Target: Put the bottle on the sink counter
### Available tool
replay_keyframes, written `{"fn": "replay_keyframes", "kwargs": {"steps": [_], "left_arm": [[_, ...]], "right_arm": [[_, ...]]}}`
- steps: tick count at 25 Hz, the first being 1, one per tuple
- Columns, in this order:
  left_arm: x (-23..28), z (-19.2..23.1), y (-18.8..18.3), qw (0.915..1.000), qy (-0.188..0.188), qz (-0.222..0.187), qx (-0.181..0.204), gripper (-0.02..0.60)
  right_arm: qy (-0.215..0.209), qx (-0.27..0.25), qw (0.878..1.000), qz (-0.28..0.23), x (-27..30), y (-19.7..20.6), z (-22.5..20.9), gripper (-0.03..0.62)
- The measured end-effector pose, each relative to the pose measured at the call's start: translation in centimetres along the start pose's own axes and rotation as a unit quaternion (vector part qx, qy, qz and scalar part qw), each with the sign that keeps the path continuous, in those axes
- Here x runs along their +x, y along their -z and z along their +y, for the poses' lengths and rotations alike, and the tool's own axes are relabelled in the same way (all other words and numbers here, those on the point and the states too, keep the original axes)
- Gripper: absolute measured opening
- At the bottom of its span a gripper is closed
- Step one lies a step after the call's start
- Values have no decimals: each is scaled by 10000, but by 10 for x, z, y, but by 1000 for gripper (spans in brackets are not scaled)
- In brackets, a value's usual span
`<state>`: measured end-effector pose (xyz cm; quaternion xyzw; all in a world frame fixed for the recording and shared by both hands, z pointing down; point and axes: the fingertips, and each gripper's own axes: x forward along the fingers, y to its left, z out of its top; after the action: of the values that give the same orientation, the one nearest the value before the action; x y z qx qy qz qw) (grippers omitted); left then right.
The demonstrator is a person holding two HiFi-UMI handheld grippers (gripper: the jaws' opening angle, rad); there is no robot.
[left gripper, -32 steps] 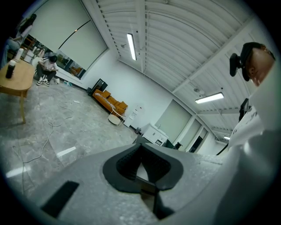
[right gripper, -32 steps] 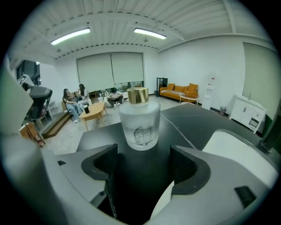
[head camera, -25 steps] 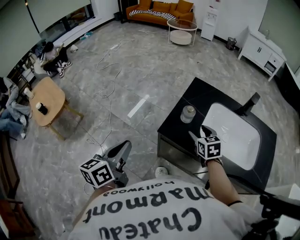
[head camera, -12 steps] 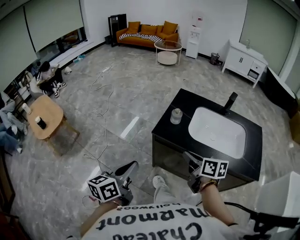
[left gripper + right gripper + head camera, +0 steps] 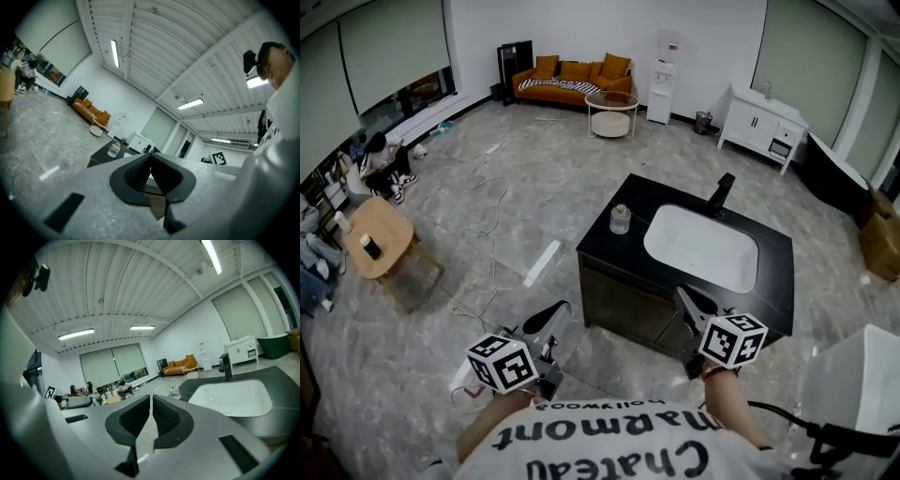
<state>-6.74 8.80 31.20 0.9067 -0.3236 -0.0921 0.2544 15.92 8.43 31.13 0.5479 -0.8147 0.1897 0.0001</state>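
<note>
**Head view:** bottle point(image 5: 620, 219) stands upright on the black counter point(image 5: 602, 246), at its far-left corner, just left of the white sink point(image 5: 701, 248). Tap point(image 5: 722, 192) sits at the sink's far rim. L gripper point(image 5: 557, 311) is low-left over the floor, well apart from the counter. R gripper point(image 5: 683, 298) is at the counter's near edge, in front of the sink and well apart from the bottle. Neither carries anything. Further back are a sofa point(image 5: 572, 75), round table point(image 5: 612, 111) and white cabinet point(image 5: 759, 125). A wood table point(image 5: 380, 236) is at left, w/ a cable point(image 5: 487, 202) on the floor.

**L gripper view:** jaws meet tip to tip, nothing btwn them. Bottle point(image 5: 114, 149) shows small on the counter corner, beyond and left of the jaws. R gripper's marker cube point(image 5: 218, 158) shows at right.

**R gripper view:** jaws pressed together w/ only a hairline slit, gripping nothing. Bottle point(image 5: 174, 390) stands upright on the counter, beyond the tips and slightly right of them. Sink point(image 5: 232, 397) lies to the right, tap point(image 5: 225, 365) behind it, sofa point(image 5: 180, 365) far back.
</note>
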Motion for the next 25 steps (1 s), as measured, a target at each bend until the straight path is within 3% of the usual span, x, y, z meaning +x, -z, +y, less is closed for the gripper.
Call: {"fn": "replay_keyframes", "kwargs": {"steps": [3,11,25], "left_arm": [[-8,-28,0,9998,-15,-151,160,15],[-42,-86,49,9988,-343,-347,-75,15],[-102,-177,142,9957,-802,-367,-283,15]], "right_arm": [[4,-180,9998,60,-29,0,-1,28],[-107,-585,9969,508,-111,32,-8,26],[-327,-537,9931,986,-228,105,-19,25]]}}
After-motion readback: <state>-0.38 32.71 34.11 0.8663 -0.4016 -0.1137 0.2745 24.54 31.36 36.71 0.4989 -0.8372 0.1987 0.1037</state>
